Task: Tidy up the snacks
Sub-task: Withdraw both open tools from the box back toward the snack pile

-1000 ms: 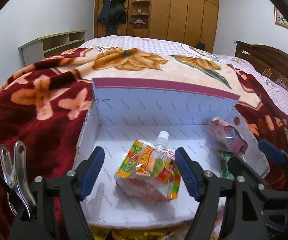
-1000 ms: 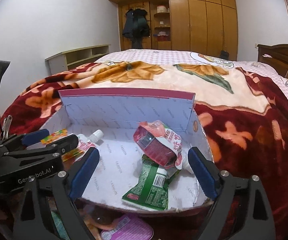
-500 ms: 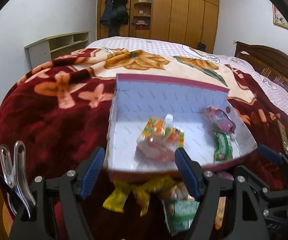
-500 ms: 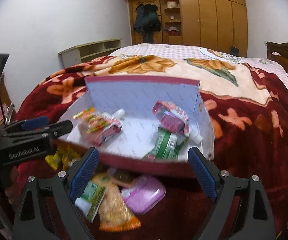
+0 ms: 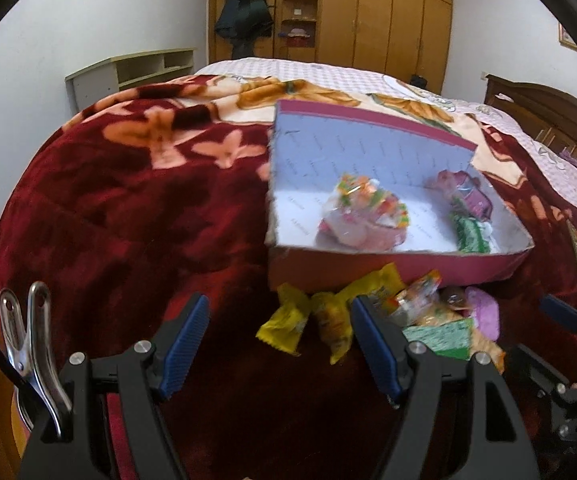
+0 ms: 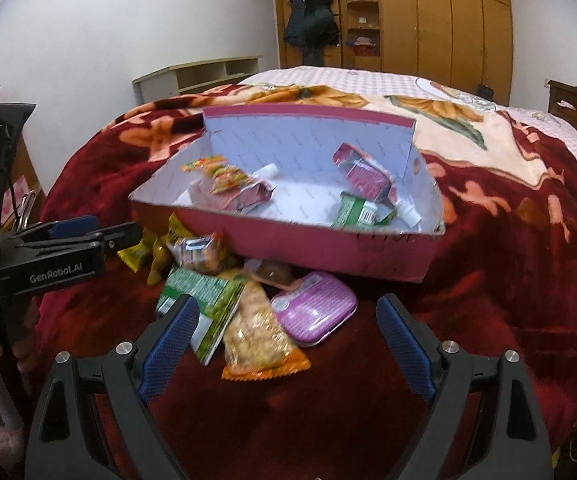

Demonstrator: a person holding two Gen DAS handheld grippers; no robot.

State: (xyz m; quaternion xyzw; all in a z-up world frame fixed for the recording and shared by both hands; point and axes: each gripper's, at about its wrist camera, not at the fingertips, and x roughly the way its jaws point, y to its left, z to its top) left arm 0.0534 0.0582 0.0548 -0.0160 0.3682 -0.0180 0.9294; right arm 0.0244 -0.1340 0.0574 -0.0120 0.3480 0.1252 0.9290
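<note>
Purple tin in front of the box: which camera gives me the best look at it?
The right wrist view. There the purple tin lies whole and unobstructed on the blanket, just ahead of the open right gripper. The left wrist view shows only its blurred edge at the far right of the snack pile.

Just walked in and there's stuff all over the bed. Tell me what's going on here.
A person is sorting snacks into a pink cardboard box on a red floral blanket, a handheld gripper in each hand. Both the left gripper and right gripper are open and empty. In the box lie a colourful spouted pouch, a pink pouch and a green packet. Waiting in front are yellow wrapped snacks, a green packet of peas, an orange bag and a purple tin.
</note>
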